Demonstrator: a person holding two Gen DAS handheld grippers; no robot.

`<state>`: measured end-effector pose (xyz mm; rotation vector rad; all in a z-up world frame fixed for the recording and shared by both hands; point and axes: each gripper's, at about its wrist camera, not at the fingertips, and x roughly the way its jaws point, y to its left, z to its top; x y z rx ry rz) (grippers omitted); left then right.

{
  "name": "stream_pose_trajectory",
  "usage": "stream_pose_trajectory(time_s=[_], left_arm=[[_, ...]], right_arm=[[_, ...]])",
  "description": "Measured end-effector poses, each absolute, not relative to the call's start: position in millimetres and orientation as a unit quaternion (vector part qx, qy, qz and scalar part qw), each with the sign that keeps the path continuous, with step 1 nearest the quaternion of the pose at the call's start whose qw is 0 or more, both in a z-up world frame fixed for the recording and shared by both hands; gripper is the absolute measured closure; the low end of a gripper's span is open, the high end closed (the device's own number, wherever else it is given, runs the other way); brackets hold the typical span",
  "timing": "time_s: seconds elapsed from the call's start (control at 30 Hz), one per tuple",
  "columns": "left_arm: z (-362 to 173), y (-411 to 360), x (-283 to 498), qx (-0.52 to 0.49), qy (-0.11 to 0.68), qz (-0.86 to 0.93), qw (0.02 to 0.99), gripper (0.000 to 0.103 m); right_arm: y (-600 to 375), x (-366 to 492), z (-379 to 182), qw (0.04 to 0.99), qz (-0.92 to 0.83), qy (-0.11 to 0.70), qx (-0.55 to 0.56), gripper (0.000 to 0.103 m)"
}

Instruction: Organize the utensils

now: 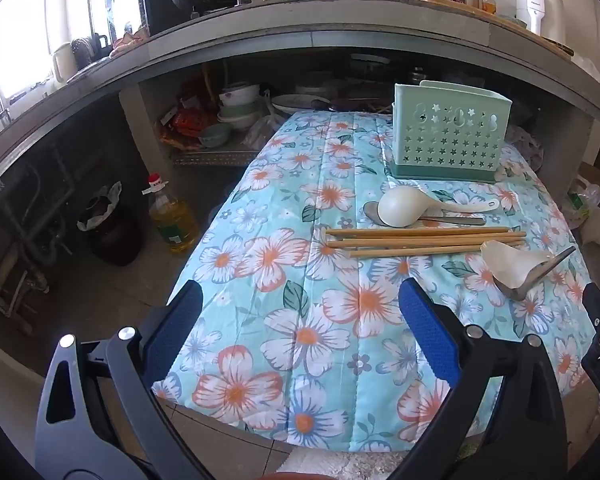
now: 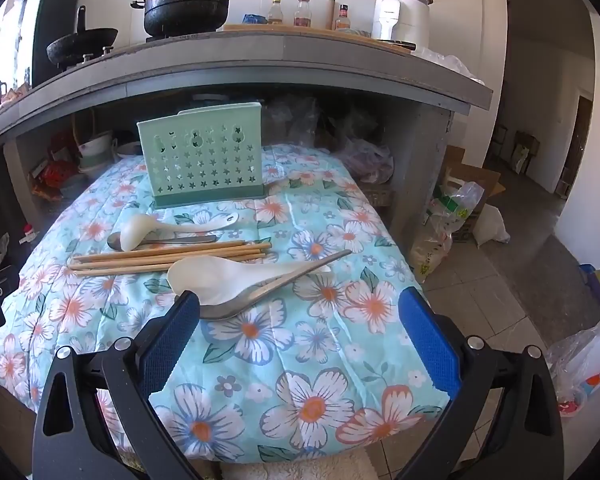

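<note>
A floral cloth covers the table. At its far end stands the green holder. In front of it lie a white ladle over a steel spoon, then the chopsticks, then a white spoon over another steel spoon. The left gripper and the right gripper both hover wide open above the cloth, holding nothing.

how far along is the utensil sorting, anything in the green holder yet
Nothing looks done: no utensil shows above the green holder. Both the left gripper and right gripper are open and hold nothing. Left to sort: the chopsticks, two white spoons and two metal spoons, all lying on the floral cloth.
</note>
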<state>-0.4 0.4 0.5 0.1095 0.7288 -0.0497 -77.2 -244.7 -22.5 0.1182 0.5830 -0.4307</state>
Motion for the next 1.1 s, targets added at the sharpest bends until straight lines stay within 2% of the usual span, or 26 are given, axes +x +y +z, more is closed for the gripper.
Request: stream_pose_trajectory(time_s=[1.1], left_arm=[[5.0,-2.2,-1.4,0.052,0.355,-0.035,0.933,0.009]], right_arm=[[-241.5,-76.7,-20.3,0.933,-0.210,0.286,0.060,0.006]])
